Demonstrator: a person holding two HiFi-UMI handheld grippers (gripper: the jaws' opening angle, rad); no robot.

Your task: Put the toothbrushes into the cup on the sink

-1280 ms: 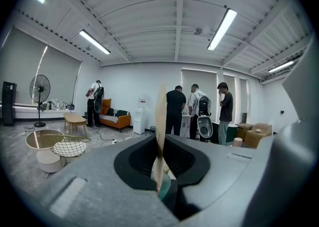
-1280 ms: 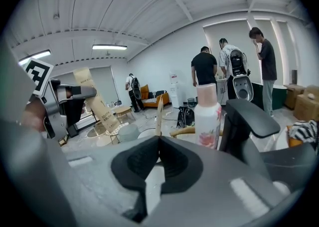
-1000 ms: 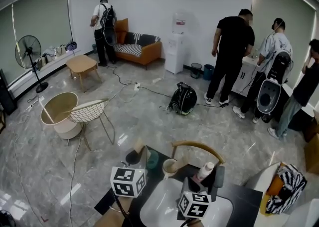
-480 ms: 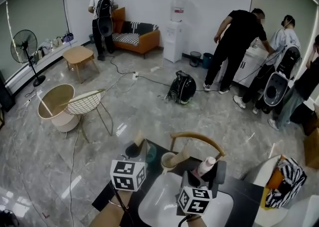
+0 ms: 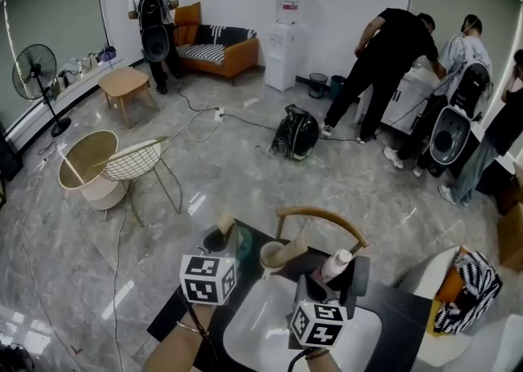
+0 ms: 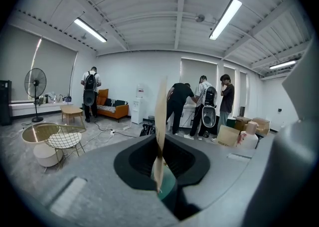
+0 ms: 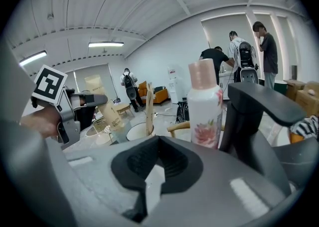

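My left gripper (image 5: 224, 241) is shut on a tan boxed toothbrush (image 5: 225, 224), which stands upright between the jaws (image 6: 160, 121). It hangs left of the cream cup (image 5: 272, 257) on the dark counter behind the white sink (image 5: 255, 331). A second tan toothbrush box (image 5: 293, 248) leans in that cup. From the right gripper view the cup (image 7: 135, 131) shows with a stick-like toothbrush (image 7: 148, 109) in it, and the left gripper's box (image 7: 106, 106) to its left. My right gripper (image 5: 315, 290) is shut with nothing in it (image 7: 149, 191), over the basin.
A white pump bottle with a flower print (image 5: 335, 264) and a black faucet (image 5: 357, 275) stand just ahead of the right gripper. A teal glass (image 5: 245, 242) sits by the left gripper. A wooden chair back (image 5: 321, 218) rises behind the counter. Several people stand across the room.
A tan toothbrush box now leans in the cup, where none showed a second ago. The view has shifted a little. Both grippers have hardly moved.
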